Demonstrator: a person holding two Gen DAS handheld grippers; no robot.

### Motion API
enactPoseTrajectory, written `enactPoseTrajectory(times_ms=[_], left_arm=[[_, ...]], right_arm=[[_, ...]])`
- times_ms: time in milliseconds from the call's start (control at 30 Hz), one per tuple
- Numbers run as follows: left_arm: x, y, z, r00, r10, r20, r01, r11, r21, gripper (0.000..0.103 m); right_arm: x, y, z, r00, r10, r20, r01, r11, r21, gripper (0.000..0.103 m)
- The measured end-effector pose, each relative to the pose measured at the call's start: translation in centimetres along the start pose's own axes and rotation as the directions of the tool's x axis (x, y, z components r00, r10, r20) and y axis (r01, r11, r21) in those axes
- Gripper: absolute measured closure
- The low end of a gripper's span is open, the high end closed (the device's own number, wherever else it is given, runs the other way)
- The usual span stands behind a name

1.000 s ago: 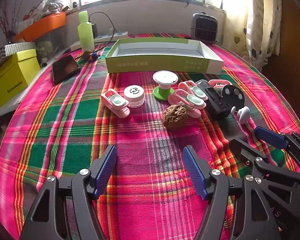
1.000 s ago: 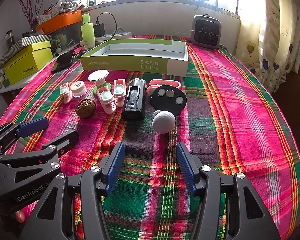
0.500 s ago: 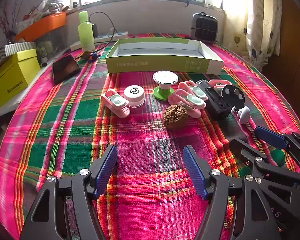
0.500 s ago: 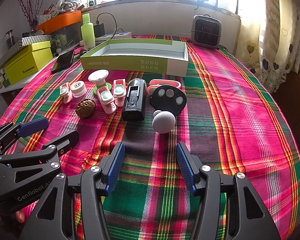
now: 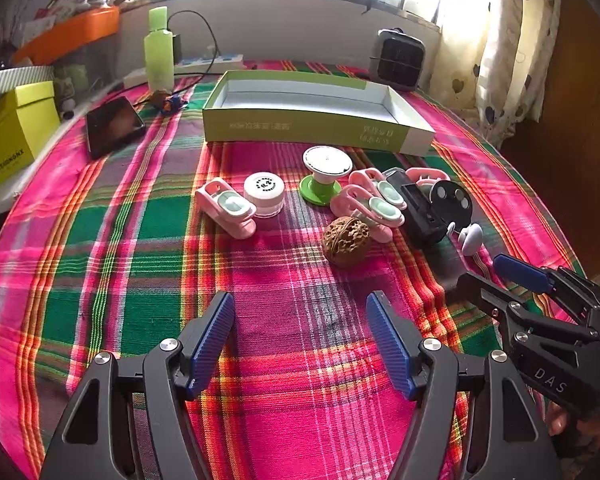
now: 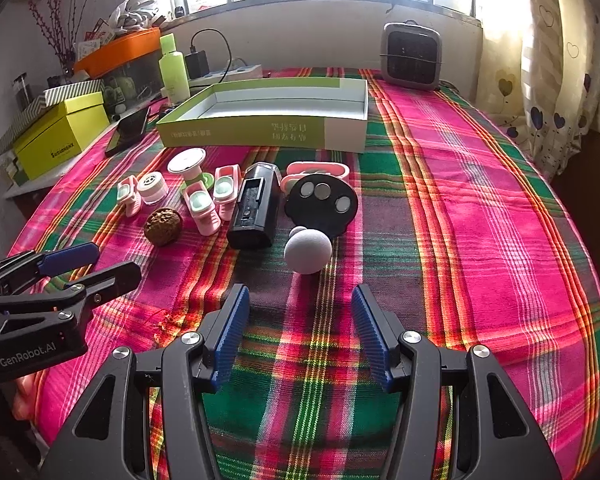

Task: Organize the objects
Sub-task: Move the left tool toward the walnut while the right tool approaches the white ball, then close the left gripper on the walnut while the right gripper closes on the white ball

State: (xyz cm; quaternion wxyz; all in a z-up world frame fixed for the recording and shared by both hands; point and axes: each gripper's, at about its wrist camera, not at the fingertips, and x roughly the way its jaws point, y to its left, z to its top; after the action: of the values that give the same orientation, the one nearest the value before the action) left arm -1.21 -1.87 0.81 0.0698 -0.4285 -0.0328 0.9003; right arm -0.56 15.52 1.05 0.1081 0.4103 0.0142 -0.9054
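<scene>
Right wrist: tongs (image 6: 300,330) gaping (empty) near ball (image 6: 308,250).

The cloth (image 6: 460,200) under both jaws is woven plaid, matt and faintly ribbed. Ahead of the left jaws sits a rough, wrinkled walnut (image 5: 346,240) beside glossy pink plastic clips (image 5: 228,208). Ahead of the right jaws, a matt white ball (image 6: 308,250), a black plastic case (image 6: 256,212) and a smooth cardboard box (image 6: 268,128).

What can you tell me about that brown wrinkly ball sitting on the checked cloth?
It looks like a walnut: brown, round, with a deeply wrinkled, hard-looking shell, whole and unopened. It rests on the plaid tablecloth at the near edge of the cluster, right beside a pink clip; whether they touch is unclear. Nothing holds it.
</scene>
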Motion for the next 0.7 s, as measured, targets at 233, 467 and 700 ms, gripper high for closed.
enactPoseTrajectory(times_ms=[233, 467, 700], left_arm=[[0.7, -0.7, 1.0, 0.999, -0.030, -0.013, 0.030, 0.999, 0.014, 0.035], [1.7, -1.2, 2.1, 0.999, -0.026, -0.018, 0.027, 0.999, 0.030, 0.037], [2.4, -1.8, 2.7, 1.000, -0.012, -0.028, 0.014, 0.998, 0.065, 0.050]], right_arm=[[0.8, 0.0, 1.0, 1.000, 0.007, -0.018, -0.007, 1.000, -0.022, 0.049], [1.6, -0.3, 2.0, 0.999, 0.006, -0.050, -0.008, 0.999, -0.038, 0.049], [1.9, -0.4, 2.3, 0.999, -0.003, -0.054, 0.000, 0.999, -0.052, 0.049]])
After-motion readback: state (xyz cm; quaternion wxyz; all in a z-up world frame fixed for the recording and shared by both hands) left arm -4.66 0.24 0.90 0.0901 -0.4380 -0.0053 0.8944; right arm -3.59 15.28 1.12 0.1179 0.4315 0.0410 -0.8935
